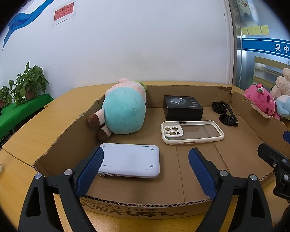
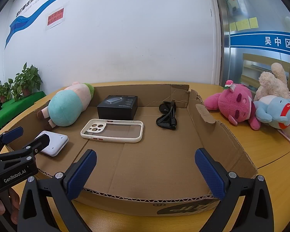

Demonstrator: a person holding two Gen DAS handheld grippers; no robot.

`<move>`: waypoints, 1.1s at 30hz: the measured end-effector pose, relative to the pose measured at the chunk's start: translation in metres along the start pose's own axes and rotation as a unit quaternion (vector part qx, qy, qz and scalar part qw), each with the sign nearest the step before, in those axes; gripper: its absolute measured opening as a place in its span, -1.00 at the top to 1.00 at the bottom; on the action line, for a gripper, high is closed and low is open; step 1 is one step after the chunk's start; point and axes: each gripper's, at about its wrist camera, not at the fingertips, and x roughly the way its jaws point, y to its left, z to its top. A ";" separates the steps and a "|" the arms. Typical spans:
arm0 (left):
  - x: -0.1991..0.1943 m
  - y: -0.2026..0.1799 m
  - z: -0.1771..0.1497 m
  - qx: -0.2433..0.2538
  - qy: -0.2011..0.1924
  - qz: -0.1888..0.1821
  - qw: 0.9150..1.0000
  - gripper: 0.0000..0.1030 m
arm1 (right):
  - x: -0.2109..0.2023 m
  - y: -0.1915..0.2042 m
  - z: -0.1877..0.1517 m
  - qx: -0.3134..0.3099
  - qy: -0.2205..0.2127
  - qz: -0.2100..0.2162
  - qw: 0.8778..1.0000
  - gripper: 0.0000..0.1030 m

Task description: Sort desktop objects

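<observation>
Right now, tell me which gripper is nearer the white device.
Left. The left gripper hovers open right at the white device, one finger overlapping its edge; the right gripper sits open further right, over bare cardboard.

We count one cardboard tray (image 2: pixel 212 116) holding five things: one teal-and-pink plush (image 2: pixel 67 106), one black box (image 2: pixel 118 107), one cream phone case (image 2: pixel 112 130), one pair of black sunglasses (image 2: pixel 167 116) and one white flat device (image 2: pixel 56 141). Beside the tray we see three more plush toys, one pink (image 2: pixel 235 102), one blue (image 2: pixel 272 108) and one cream (image 2: pixel 270 83). We also count two potted plants (image 2: pixel 19 83) and two grippers, left (image 1: pixel 145 170) and right (image 2: pixel 146 171).
</observation>
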 end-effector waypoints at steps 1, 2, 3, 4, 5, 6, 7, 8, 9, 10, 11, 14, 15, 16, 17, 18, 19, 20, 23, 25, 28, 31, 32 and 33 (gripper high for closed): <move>0.000 0.000 0.000 0.000 0.000 0.000 1.000 -0.74 | 0.000 0.000 0.000 0.000 0.000 0.000 1.000 -1.00; 0.000 0.000 0.000 0.000 0.000 0.001 1.000 -0.74 | 0.000 0.000 0.001 0.000 0.000 0.000 1.000 -1.00; 0.000 0.000 0.000 0.000 0.000 0.000 1.000 -0.74 | 0.000 0.000 0.000 0.000 0.001 0.000 1.000 -1.00; 0.000 0.000 0.000 0.000 0.000 0.000 1.000 -0.74 | 0.000 0.000 0.000 0.000 0.001 -0.001 1.000 -1.00; -0.001 0.000 0.000 0.000 0.000 0.000 1.000 -0.74 | 0.000 0.000 0.000 0.000 0.001 -0.001 1.000 -1.00; -0.001 0.000 -0.001 -0.001 -0.001 0.000 1.000 -0.74 | 0.000 0.000 0.000 0.000 0.001 0.000 1.000 -1.00; 0.000 0.000 -0.001 -0.001 -0.001 0.000 1.000 -0.74 | 0.000 0.000 0.000 0.000 0.000 0.000 1.000 -1.00; -0.001 -0.001 -0.001 -0.001 0.000 0.000 1.000 -0.74 | 0.000 0.000 0.000 0.000 0.000 0.000 1.000 -1.00; -0.001 -0.001 -0.001 -0.001 -0.001 0.000 1.000 -0.74 | 0.001 0.000 0.000 0.000 0.001 0.000 1.000 -1.00; -0.001 0.000 -0.001 -0.001 -0.001 0.000 1.000 -0.74 | 0.001 0.000 0.000 0.000 0.001 0.000 1.000 -1.00; 0.000 0.000 -0.001 -0.001 -0.001 0.000 1.000 -0.74 | 0.000 0.001 0.000 0.000 0.001 0.000 1.000 -1.00; 0.000 0.000 -0.001 -0.001 0.000 0.000 1.000 -0.74 | 0.001 0.000 0.000 0.000 0.001 -0.001 1.000 -1.00; 0.000 0.000 -0.001 -0.001 0.000 0.000 1.000 -0.74 | 0.001 0.000 0.000 0.000 0.001 -0.001 1.000 -1.00; 0.000 0.000 -0.001 -0.001 -0.001 0.000 1.000 -0.74 | 0.001 0.000 0.000 0.000 0.001 -0.001 1.000 -1.00; 0.000 0.000 -0.001 -0.001 0.000 0.000 1.000 -0.74 | 0.001 0.000 0.000 0.000 0.001 -0.001 1.000 -1.00; 0.000 0.000 -0.001 -0.001 0.000 0.000 1.000 -0.74 | 0.001 0.000 0.000 0.000 0.001 -0.001 1.000 -1.00; 0.000 0.000 -0.001 -0.001 -0.001 0.000 1.000 -0.74 | 0.001 0.000 0.000 0.000 0.001 -0.001 1.000 -1.00; 0.000 0.000 -0.001 -0.001 0.000 0.000 1.000 -0.74 | 0.001 0.000 0.000 0.000 0.001 -0.001 1.000 -1.00; -0.001 0.000 -0.001 -0.001 0.000 0.000 1.000 -0.75 | 0.003 -0.001 0.001 0.003 0.006 0.008 1.000 -1.00; -0.002 0.000 -0.001 0.000 0.001 0.000 1.000 -0.75 | 0.003 0.000 0.001 0.002 0.006 0.007 1.000 -1.00; -0.002 0.000 -0.001 0.000 0.001 0.000 1.000 -0.75 | 0.004 0.000 0.002 0.001 0.006 0.006 1.000 -1.00; -0.002 0.000 -0.001 0.000 0.001 0.000 1.000 -0.75 | 0.004 0.000 0.002 0.001 0.007 0.006 1.000 -1.00; -0.002 0.000 -0.001 0.000 0.001 0.000 1.000 -0.75 | 0.004 0.000 0.002 0.001 0.007 0.006 1.000 -1.00; -0.002 0.001 -0.001 0.000 0.001 0.000 1.000 -0.75 | 0.004 0.000 0.002 0.002 0.006 0.006 1.000 -1.00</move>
